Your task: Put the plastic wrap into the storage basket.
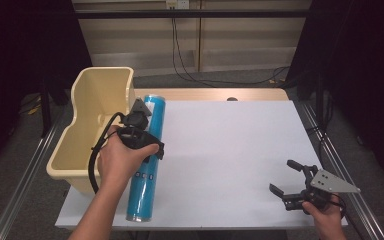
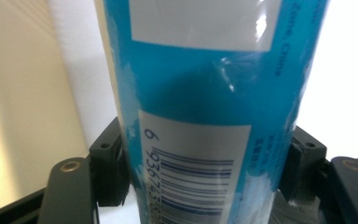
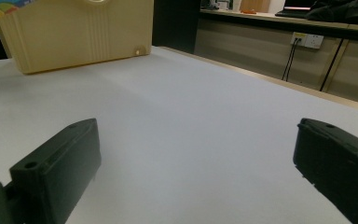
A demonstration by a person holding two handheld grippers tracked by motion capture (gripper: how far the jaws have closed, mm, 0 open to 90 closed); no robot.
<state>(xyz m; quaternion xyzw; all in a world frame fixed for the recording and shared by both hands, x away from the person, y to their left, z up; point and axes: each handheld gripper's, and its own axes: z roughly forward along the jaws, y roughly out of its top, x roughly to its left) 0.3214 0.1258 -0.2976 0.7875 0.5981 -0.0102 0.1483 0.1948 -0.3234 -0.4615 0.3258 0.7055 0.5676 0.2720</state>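
Two grippers over one white table, one of them holding a tube.

Nearest, the right gripper (image 1: 291, 180) rests low at the table's (image 1: 230, 150) right front corner, its jaws spread with nothing between. The left gripper (image 1: 142, 132), hand curled over it, pinches one long glossy blue cylindrical tube (image 1: 146, 165) with a barcode label (image 2: 191, 163) across its middle. Just beyond stands one cream plastic bin (image 1: 92, 120).

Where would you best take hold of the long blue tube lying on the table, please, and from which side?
Grip the blue tube around its middle, from above, jaws across its width: it is long, round and lying flat, so a middle hold likely balances it. The left gripper is shut on it there now.
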